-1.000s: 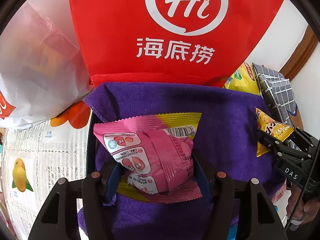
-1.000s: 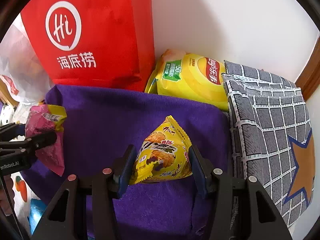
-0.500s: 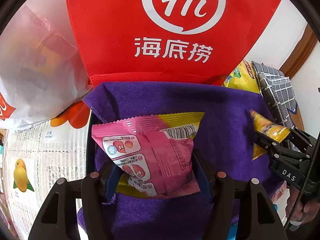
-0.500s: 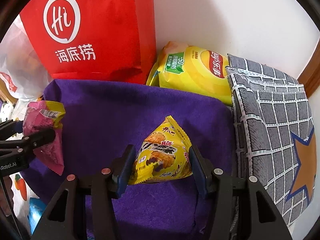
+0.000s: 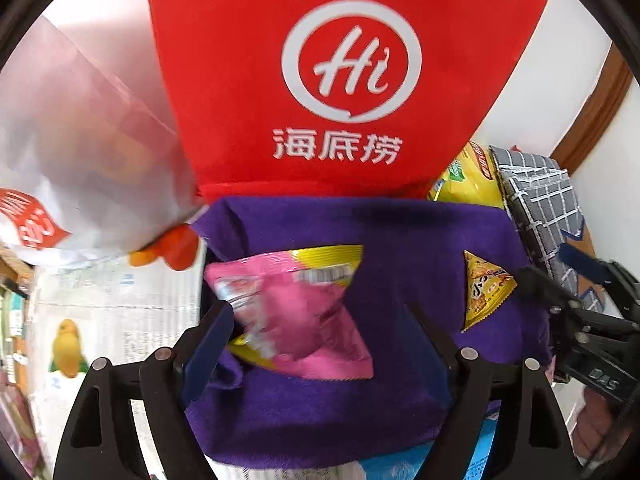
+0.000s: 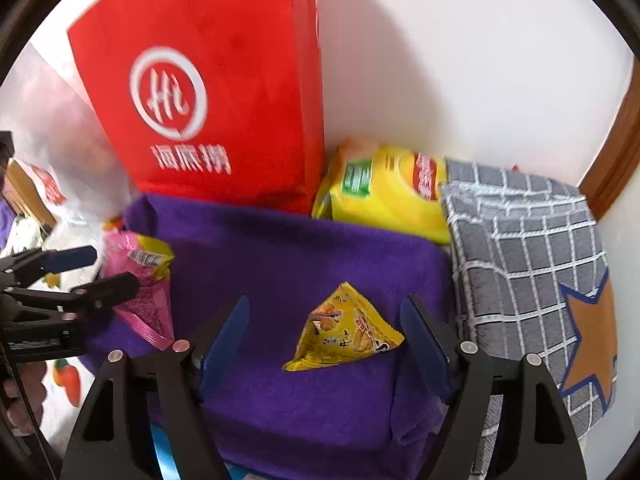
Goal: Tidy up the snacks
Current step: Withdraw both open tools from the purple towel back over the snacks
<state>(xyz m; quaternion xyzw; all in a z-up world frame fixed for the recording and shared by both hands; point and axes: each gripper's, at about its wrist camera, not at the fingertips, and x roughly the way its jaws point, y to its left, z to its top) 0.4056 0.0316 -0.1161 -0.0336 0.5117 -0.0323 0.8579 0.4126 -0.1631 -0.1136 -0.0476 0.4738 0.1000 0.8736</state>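
Both grippers had let go of their snacks since the earlier frames, where each packet was pinched between the pads. The left gripper (image 5: 320,320) was opening its jaws; the pink snack packet (image 5: 296,312) was between them, blurred, with its left edge close to the left pad, but I cannot tell if it touched, and the right pad stood clearly apart from it. This packet was at the left part of the purple towel (image 5: 400,232). The right gripper (image 6: 326,334) was also opening, and the yellow triangular snack packet (image 6: 344,332) was between its jaws with a gap on each side, on the same purple towel near its right side.

Behind the towel a red paper bag (image 6: 224,92) with a white round logo stood upright against the white wall (image 6: 460,60). Just beside the bag, on the right, a big yellow chips bag (image 6: 384,192) was lying, and next to it a grey checked cloth (image 6: 528,248) with an orange star. At the left a white plastic bag (image 5: 80,152) was lying on a printed sheet with fruit pictures (image 5: 120,312).
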